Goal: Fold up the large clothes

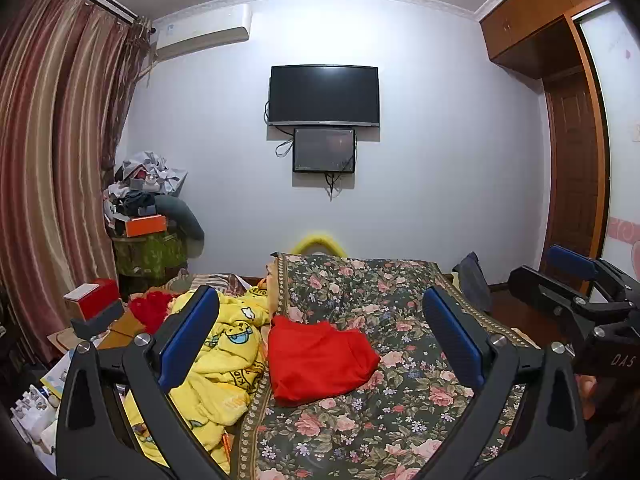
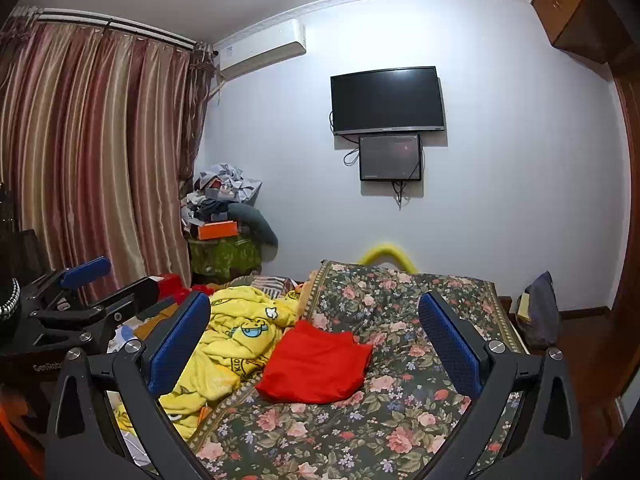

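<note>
A red garment [image 1: 320,358] lies folded into a compact square on the floral bedspread [image 1: 400,420]; it also shows in the right wrist view [image 2: 316,364]. My left gripper [image 1: 320,308] is open and empty, held above the bed with the red garment between and below its blue pads [image 1: 188,336]. My right gripper [image 2: 316,308] is open and empty, at a similar height, and appears at the right edge of the left wrist view [image 1: 576,280]. A crumpled yellow cartoon-print garment [image 1: 224,364] lies left of the red one, also in the right wrist view [image 2: 232,344].
A cluttered side table with a red box [image 1: 94,296] stands left of the bed. A pile of clothes and boxes [image 1: 148,200] fills the far left corner by the curtain [image 1: 52,180]. A TV [image 1: 324,94] hangs on the far wall. A wooden door [image 1: 572,184] is at the right.
</note>
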Tool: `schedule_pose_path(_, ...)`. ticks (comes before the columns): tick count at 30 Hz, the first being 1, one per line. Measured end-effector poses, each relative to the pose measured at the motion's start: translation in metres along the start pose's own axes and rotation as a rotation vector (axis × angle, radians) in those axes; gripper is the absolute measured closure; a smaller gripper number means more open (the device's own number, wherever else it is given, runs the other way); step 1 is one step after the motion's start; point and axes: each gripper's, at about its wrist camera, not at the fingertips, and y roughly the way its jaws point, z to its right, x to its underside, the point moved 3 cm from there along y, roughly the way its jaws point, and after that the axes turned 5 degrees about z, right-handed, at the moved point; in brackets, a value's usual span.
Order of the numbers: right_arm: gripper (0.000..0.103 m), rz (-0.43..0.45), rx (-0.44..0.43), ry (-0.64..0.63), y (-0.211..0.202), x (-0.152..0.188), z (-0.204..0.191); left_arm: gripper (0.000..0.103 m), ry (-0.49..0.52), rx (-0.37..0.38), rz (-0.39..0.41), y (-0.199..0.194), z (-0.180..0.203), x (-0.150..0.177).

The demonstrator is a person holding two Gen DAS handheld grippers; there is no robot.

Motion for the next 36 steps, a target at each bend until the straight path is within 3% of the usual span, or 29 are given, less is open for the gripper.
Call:
schedule_pose_path(17, 0.0, -0.006, 0.014, 0.026, 0.002, 0.0, 0.007, 0.001, -0.01, 0.064, -0.043, 0.009, 0.001, 0.007)
schedule_pose_path(36, 0.0, -0.005, 0.025, 0.045, 0.001, -0.001, 0.011, 0.001, -0.024, 0.078, -0.054, 0.008, -0.002, 0.008)
